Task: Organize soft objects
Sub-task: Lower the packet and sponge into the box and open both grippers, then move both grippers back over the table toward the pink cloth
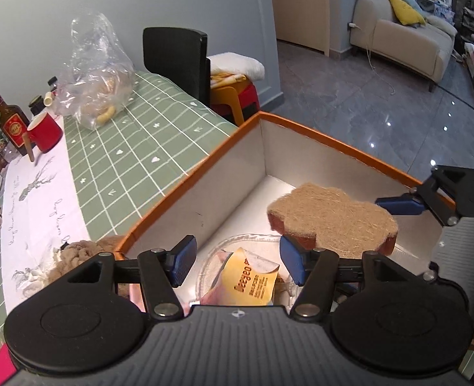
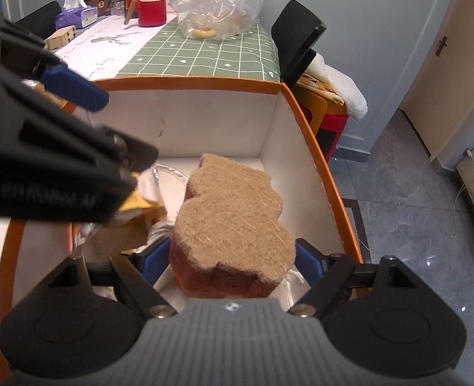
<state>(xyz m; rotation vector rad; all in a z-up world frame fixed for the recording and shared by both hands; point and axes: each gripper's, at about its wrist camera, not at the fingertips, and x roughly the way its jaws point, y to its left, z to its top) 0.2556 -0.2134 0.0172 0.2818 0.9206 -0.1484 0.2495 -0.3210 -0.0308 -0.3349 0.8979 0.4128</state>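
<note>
A tan-topped, red-bodied sponge [image 2: 232, 225] sits between the blue pads of my right gripper [image 2: 232, 262], which is shut on it and holds it over the inside of the orange-rimmed white box [image 2: 192, 83]. The sponge also shows in the left wrist view [image 1: 331, 218], with the box [image 1: 185, 180] below it. My left gripper [image 1: 237, 259] is open and empty above the box's near end, over a clear packet with a yellow label [image 1: 253, 278]. A beige knitted soft item [image 1: 76, 255] lies on the table just outside the box.
A green checked tablecloth [image 1: 134, 128] covers the table, with a white runner. On it stand a plastic bag of snacks [image 1: 98, 74], a red mug [image 1: 44, 132], a bottle [image 1: 12, 120] and a tissue box [image 2: 74, 16]. A black chair [image 1: 175, 61] stands behind.
</note>
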